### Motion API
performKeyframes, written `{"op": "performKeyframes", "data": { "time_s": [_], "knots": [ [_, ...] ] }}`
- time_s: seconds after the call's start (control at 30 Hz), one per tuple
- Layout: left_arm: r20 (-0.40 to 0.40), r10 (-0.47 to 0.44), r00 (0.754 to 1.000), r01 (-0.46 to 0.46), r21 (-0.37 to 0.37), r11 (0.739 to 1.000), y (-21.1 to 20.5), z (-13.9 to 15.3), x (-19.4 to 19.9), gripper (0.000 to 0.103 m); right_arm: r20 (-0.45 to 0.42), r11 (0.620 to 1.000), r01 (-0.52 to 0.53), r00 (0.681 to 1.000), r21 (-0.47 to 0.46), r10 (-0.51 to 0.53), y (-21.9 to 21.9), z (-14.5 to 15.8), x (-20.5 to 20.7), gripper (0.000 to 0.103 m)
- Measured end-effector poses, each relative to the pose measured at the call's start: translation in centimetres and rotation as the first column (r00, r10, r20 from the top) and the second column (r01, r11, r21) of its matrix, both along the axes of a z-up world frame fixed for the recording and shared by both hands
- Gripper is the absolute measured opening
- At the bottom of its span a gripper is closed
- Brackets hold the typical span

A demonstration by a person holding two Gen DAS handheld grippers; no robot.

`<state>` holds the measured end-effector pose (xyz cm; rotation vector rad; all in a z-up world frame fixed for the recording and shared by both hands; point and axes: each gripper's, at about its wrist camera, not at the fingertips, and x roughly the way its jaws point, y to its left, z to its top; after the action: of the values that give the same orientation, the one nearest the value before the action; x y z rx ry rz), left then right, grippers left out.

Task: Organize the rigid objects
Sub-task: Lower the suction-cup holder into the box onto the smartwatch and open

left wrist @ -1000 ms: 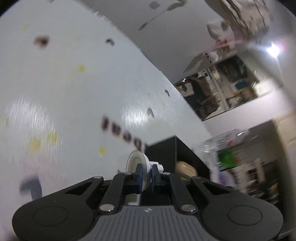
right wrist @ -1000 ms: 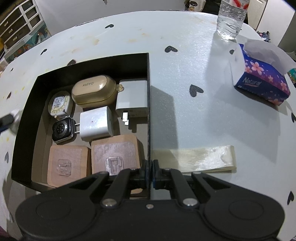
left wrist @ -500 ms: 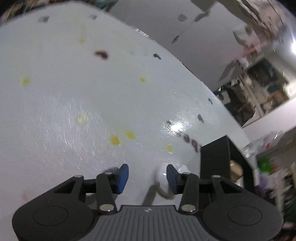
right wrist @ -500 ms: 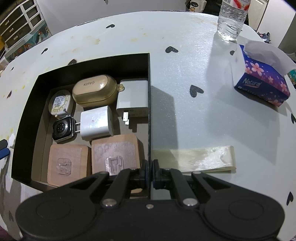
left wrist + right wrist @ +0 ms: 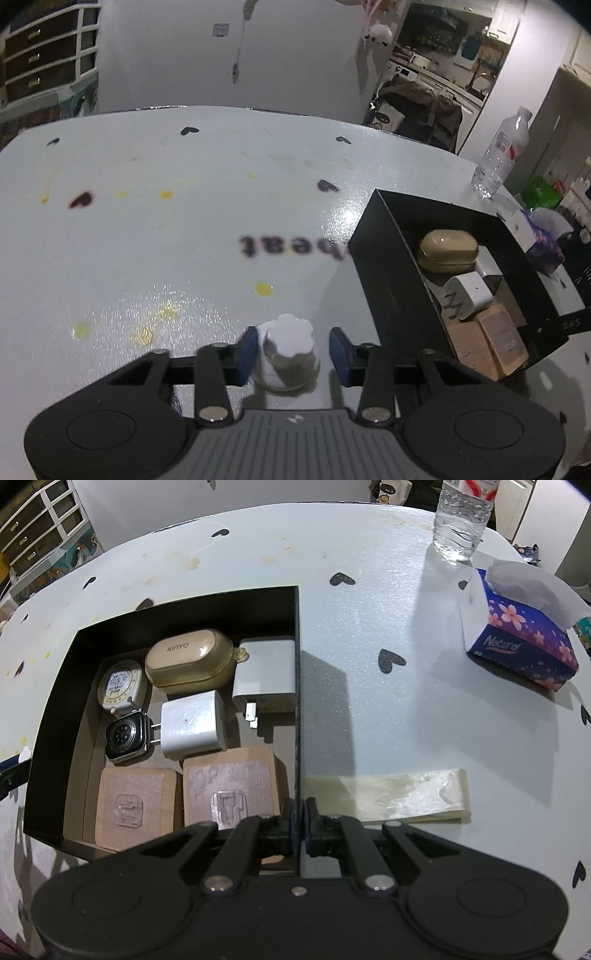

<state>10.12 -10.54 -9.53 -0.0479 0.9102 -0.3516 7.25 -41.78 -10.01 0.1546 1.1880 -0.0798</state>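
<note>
Listing by view, hazards noted.

**Left wrist view**
- Left gripper (image 5: 291, 354): jaws closing, knob (image 5: 288, 339) between them. The pad farther from the box looks to be against the knob; the pad on the box side stands apart from it. No firm pinch yet.
- Knob: white, lobed top, wider round base, upright on the table (image 5: 184, 240) just outside the box (image 5: 388, 288), off its left wall.
- Hazard: one pad meeting first is likely to shove the knob sideways toward the box wall, or tip it.
- Hazard: the tapered, smooth body may squirt out from the pads if they bite high on the lobes and not on the base.

**Right wrist view**
- Right gripper (image 5: 297, 819): pressed together on the box's right wall, near its front corner, pinching it.
- Box contents: case (image 5: 190, 661), two chargers (image 5: 194, 723), watch (image 5: 125, 736), round dial beside it, two wooden blocks (image 5: 138, 808). The floor is nearly full.
- Outside the box, to its right: tissue pack (image 5: 517, 638), bottle (image 5: 461, 517), tape strip.
- Hazard: the thin wall may flex or the box may skid if the pinch pulls.
- Hazard: little bare floor shows, so a dropped knob probably lands on other items and rolls.
</note>
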Motion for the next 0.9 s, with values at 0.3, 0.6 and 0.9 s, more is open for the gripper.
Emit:
{"op": "performKeyframes", "data": {
  "time_s": [0.3, 0.6, 0.9],
  "knots": [
    [0.088, -0.026, 0.996, 0.03, -0.039, 0.999, -0.3, 3.6, -0.4, 0.031, 0.001, 1.0, 0.0, 1.0, -0.004, 0.0, 0.1, 0.0, 0.0, 0.005],
    [0.151, -0.256, 0.955, 0.281, -0.177, 0.943, -6.4, 7.4, -0.5, 0.031, 0.001, 1.0, 0.001, 1.0, -0.004, -0.001, 0.0, 0.1, 0.0, 0.004],
    [0.041, -0.406, 0.913, 0.406, 0.009, 0.914, -13.1, 3.8, 0.2, 0.031, 0.003, 1.0, 0.005, 1.0, -0.001, -0.005, 0.0, 0.1, 0.0, 0.005]
  ]
}}
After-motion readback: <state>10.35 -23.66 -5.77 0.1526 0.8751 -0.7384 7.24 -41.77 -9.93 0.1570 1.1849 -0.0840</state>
